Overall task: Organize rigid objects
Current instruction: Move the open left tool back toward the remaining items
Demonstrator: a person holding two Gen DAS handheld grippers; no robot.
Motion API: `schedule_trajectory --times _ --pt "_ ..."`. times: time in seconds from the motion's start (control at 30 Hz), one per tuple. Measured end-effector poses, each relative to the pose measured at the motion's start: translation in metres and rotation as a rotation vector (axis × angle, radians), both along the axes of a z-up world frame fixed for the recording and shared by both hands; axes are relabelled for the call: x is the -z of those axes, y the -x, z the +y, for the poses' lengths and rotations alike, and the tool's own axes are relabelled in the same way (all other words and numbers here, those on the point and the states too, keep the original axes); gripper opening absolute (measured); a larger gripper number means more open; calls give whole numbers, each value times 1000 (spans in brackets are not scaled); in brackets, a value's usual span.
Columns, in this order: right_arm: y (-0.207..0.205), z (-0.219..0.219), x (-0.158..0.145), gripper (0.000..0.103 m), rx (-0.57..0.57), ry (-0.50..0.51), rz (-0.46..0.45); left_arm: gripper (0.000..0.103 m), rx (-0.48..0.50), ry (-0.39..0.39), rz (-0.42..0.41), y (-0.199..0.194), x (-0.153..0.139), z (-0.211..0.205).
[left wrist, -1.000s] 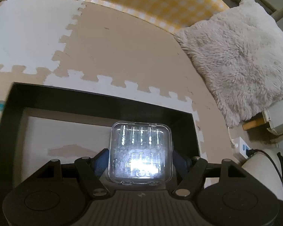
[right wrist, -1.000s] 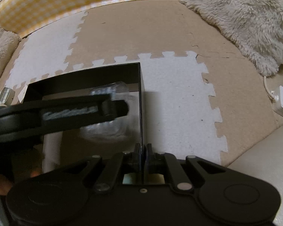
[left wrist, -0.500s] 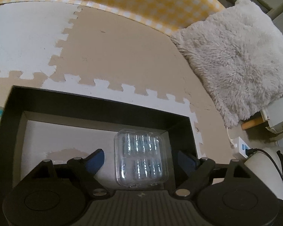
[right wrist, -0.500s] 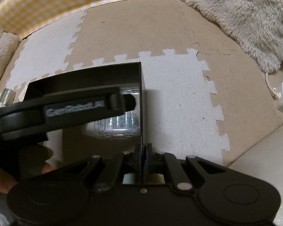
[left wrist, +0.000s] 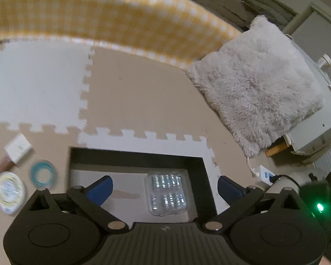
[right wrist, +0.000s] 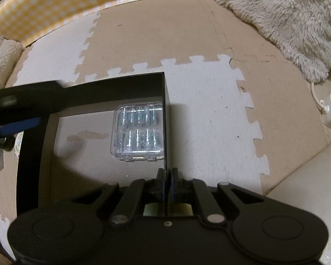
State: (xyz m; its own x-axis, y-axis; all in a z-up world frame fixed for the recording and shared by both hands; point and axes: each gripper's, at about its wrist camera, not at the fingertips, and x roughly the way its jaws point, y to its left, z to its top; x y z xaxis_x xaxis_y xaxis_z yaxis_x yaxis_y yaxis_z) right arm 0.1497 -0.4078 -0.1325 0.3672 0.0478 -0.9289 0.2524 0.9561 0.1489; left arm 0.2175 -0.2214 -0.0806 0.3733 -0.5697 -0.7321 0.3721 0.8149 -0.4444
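A clear plastic case (left wrist: 166,195) of small cylinders lies flat inside the black box (left wrist: 134,154), against its right wall. The case also shows in the right wrist view (right wrist: 139,132). My left gripper (left wrist: 164,186) is open and empty, raised above the box, its blue fingertips (left wrist: 101,186) wide apart. My right gripper (right wrist: 166,180) is shut on the right wall of the black box (right wrist: 165,101) at its near end. The left gripper's arm crosses the right wrist view at the left.
Left of the box lie a teal ring (left wrist: 43,173), a round yellow-white tin (left wrist: 8,192) and a white carton (left wrist: 17,148). A fluffy grey cushion (left wrist: 260,84) lies at the right, a white power strip (left wrist: 264,174) near it. A yellow checked border (left wrist: 99,19) runs behind.
My left gripper opened and let go of the clear case, which now lies in the box. The left gripper then rose and drew back. The right gripper kept its hold.
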Motion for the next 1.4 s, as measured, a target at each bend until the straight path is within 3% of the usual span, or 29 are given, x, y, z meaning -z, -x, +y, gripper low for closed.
schedule_trajectory --times 0.3,0.67,0.97,1.17,1.4 --pt "-3 0 1 6 -14 7 10 103 32 -75 -97 26 -43 56" --pt "-6 5 0 5 -46 35 30 103 -51 -175 -167 32 -66 120" --pt "-15 7 -3 3 -56 60 76 103 -131 -271 -149 19 -56 156" --pt "-19 6 -9 3 -87 69 68 103 -183 -326 -100 4 -34 173" --pt "-19 2 -10 3 -87 56 55 103 -179 -355 -67 -6 -3 175"
